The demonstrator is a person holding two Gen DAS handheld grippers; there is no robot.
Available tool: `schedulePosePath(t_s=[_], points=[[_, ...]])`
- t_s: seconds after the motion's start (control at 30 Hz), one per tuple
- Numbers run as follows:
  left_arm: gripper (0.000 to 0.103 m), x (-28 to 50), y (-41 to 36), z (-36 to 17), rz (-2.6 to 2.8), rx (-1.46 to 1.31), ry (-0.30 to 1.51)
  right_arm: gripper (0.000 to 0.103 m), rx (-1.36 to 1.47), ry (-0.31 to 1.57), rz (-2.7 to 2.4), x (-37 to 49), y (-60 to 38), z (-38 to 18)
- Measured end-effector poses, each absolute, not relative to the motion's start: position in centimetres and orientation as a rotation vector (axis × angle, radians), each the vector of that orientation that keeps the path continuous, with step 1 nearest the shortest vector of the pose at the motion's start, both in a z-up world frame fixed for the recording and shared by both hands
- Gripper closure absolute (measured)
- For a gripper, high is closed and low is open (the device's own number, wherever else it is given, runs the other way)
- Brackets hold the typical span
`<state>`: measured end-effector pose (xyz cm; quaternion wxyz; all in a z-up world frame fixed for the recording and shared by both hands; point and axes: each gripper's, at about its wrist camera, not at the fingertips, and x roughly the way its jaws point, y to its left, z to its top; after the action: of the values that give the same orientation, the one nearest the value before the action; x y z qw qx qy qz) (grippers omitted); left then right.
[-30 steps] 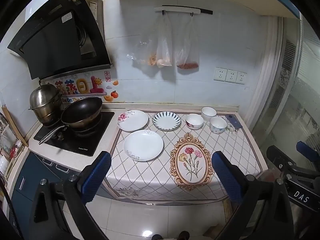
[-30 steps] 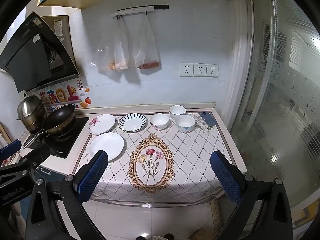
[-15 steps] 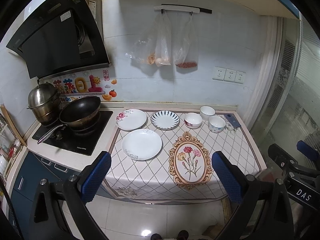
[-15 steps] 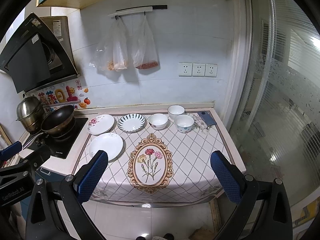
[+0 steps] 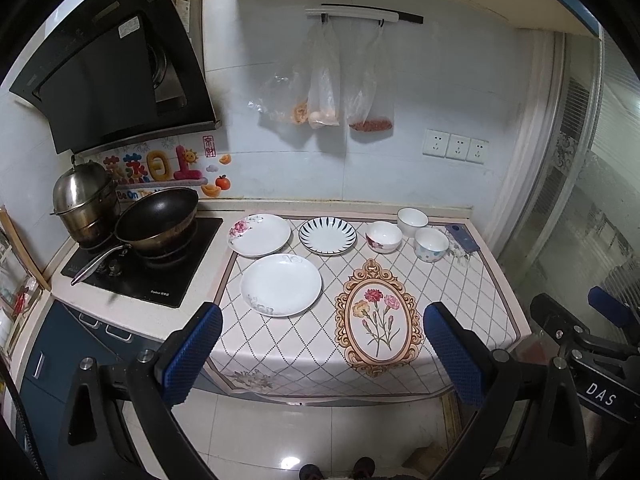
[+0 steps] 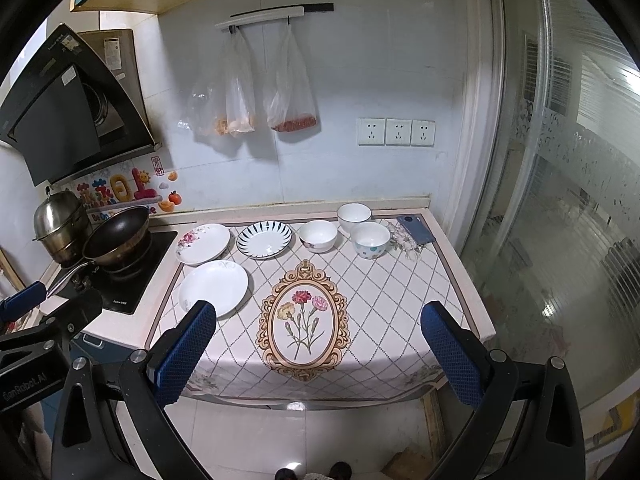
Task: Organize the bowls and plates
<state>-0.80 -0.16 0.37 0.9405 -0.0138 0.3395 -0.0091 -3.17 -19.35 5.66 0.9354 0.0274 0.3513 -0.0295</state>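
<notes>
Three plates lie on the counter's patterned cloth: a plain white plate (image 5: 281,289) (image 6: 213,289) in front, a rose-print plate (image 5: 259,235) (image 6: 203,243) and a blue-striped plate (image 5: 327,236) (image 6: 264,239) behind it. Three bowls stand at the back right: a floral bowl (image 5: 383,236) (image 6: 318,235), a white bowl (image 5: 412,221) (image 6: 353,217) and a dotted bowl (image 5: 431,243) (image 6: 370,239). My left gripper (image 5: 322,354) and right gripper (image 6: 318,354) are both open and empty, held back in front of the counter edge.
A hob with a black wok (image 5: 158,216) and a steel pot (image 5: 86,204) is at the left. A dark phone (image 5: 462,237) lies at the back right corner. Plastic bags (image 5: 326,92) hang on the wall. A glass partition (image 6: 568,200) bounds the right side.
Both grippers have drifted slightly; the counter sits a little lower and farther in view. Nothing on the counter has moved.
</notes>
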Motion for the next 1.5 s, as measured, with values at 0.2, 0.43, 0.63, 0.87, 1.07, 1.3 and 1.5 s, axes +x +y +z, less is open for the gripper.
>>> schedulePosePath(t_s=[0.2,0.43,0.63,0.87,1.07,1.3,1.5], points=[[0.000,-0.8,0.1,0.3,-0.019,-0.033,0.693,0.000,0.059,0.719,-0.063,-3.3,-19.4,5.4],[0.000,-0.8,0.1,0.2,-0.018,-0.035,0.693,0.000,0.057,0.715,-0.065,-3.1,-19.5,5.3],[0.000,-0.7,0.3,0.1,-0.017,-0.036,0.696,0.000,0.058,0.716,-0.065,-3.1,-19.5,5.2],[0.000,-0.4,0.6,0.1,-0.017,-0.038,0.698,0.000,0.057,0.715,-0.065,-3.0,-19.5,5.2],[0.000,-0.5,0.9,0.0,-0.017,-0.042,0.697,0.000,0.059,0.715,-0.065,-3.1,-19.6,5.2],[0.000,-0.5,0.9,0.0,-0.019,-0.044,0.697,0.000,0.058,0.714,-0.065,-3.1,-19.6,5.2],[0.000,-0.4,1.1,-0.1,-0.019,-0.046,0.699,0.000,0.056,0.711,-0.065,-3.0,-19.5,5.2]])
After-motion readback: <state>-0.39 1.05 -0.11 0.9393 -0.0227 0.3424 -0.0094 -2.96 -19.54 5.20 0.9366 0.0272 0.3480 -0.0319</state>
